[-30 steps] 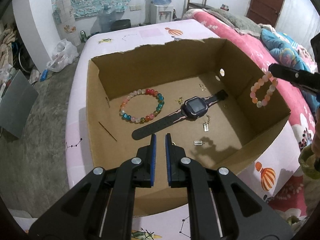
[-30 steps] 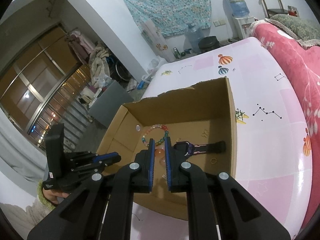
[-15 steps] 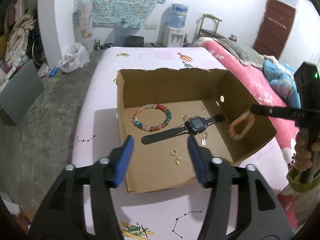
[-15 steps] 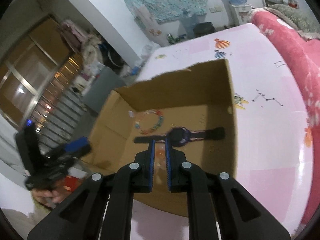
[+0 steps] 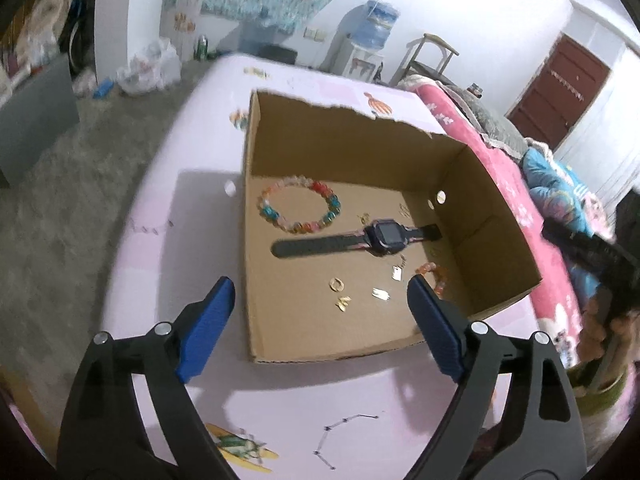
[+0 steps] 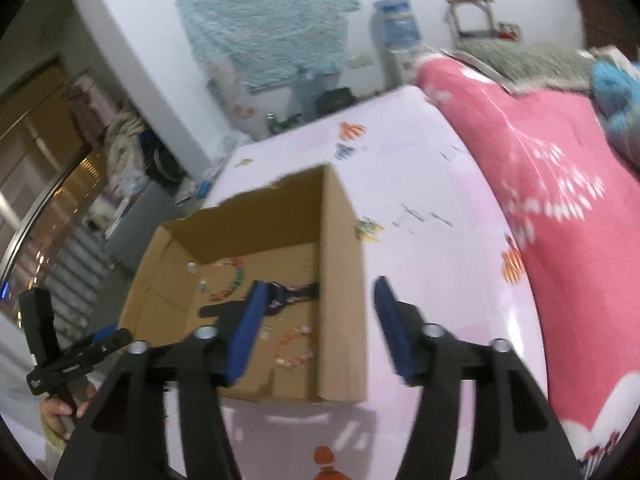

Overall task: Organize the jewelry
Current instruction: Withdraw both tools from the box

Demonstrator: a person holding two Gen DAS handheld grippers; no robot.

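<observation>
Your cardboard box (image 5: 360,168) sits open-topped on the pale pink bedsheet (image 5: 180,200), and both of your grippers now hang over its near side with nothing in them. That is the change that matters: a second ago each pair of jaws was pinched nearly shut, and both have just been opening.

Your left gripper (image 5: 320,308) stands very wide, its blue pads (image 5: 206,330) straddling the box's near left corner, with no jewelry between them. The small gold piece it pinched a second ago is gone from the pads, and a scatter of small gold pieces (image 5: 362,294), not there then, lies on the box floor just ahead of them.

Your right gripper (image 6: 316,326) is spread about halfway and is empty too; the box's right wall shows in the gap between its jaws. The pink bead bracelet (image 6: 294,344) it carried now lies flat on the box floor near that wall, just below the black smartwatch (image 5: 380,236). In the left view it is partly hidden behind the right pad.

Further back, the multicoloured bead bracelet (image 5: 298,210) rests where it was, beside the watch strap, touching nothing else as far as you can tell.

So every piece you can see is inside the box, and no jewelry shows on the sheet. Judging by that, this drop looks finished; the frames are blurred, so check the smallest items before you count them.
</observation>
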